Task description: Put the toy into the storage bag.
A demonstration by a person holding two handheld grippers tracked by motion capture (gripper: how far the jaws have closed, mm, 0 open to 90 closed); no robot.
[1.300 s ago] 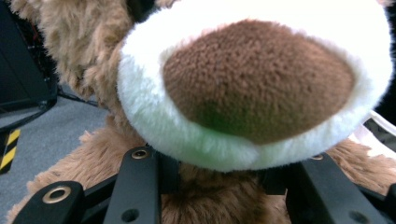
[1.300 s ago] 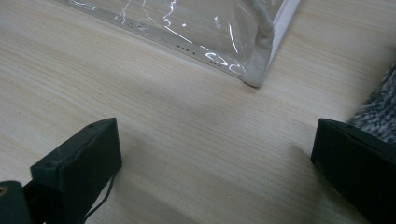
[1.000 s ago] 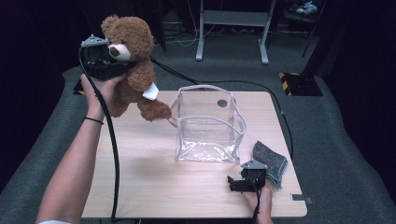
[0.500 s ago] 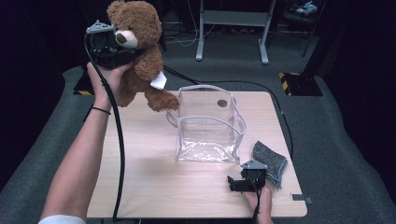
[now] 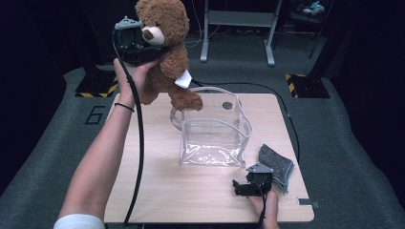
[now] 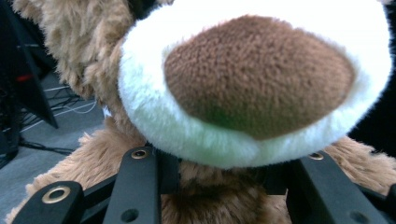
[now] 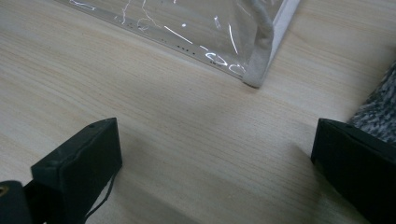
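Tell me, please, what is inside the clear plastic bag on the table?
The clear bag looks empty: through its walls the wooden table shows. The teddy bear hangs above its rim, held by the left gripper. Glare along the bottom folds could cover something very small.

The high view is lit from overhead, the bench (image 5: 157, 191) bright and the room around it nearly black; the teddy bear's (image 6: 257, 79) muzzle is overexposed and soft in the left gripper view; glare streaks the clear bag (image 7: 210, 28); the tongs cast soft shadows.
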